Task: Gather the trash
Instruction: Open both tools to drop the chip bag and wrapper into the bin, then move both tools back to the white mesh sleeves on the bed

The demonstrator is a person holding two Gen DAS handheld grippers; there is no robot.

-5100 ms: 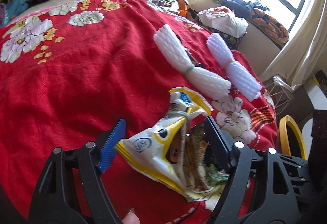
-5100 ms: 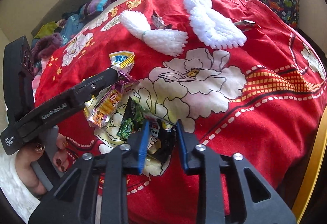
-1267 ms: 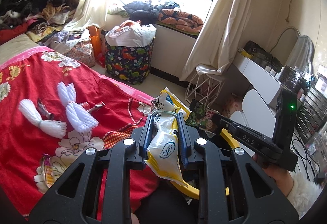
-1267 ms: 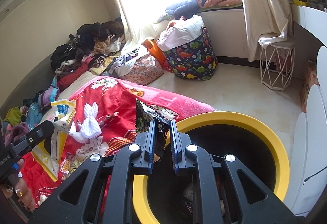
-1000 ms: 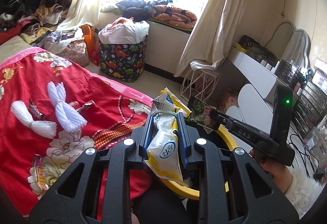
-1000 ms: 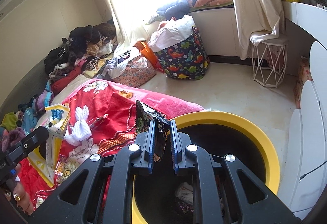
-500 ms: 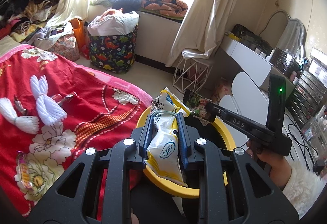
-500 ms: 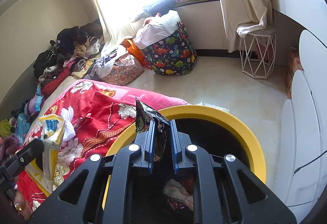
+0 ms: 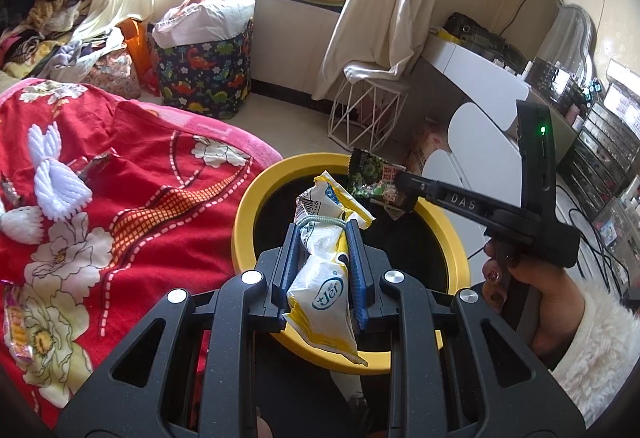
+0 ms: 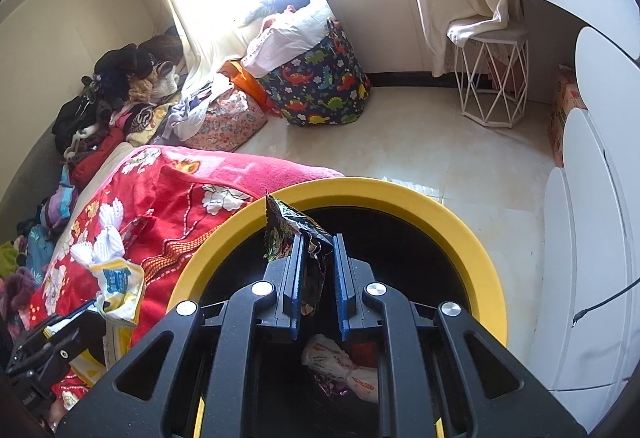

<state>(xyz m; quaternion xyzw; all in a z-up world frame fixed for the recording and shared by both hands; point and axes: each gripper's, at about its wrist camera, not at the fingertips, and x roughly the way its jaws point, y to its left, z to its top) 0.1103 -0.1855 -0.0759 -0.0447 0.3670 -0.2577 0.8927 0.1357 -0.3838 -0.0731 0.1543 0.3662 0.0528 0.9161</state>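
Jaws of the left gripper (image 9: 322, 243) are clamped on a crinkled white-and-yellow plastic snack bag (image 9: 325, 278); those of the right gripper (image 10: 316, 244) are pinched narrow on a dark green foil wrapper (image 10: 288, 234). Both pieces are held over the round yellow-rimmed bin with a black interior (image 10: 460, 238), beside the red floral blanket on the bed (image 9: 120, 174). Each piece is best released only once centred over the opening, since such light, stiff film may catch on the rim. More crumpled wrappers (image 10: 340, 370) are seen inside.

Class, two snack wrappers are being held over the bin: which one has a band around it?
The white and yellow wrapper in the left hand-held gripper; the dark green wrapper has none.
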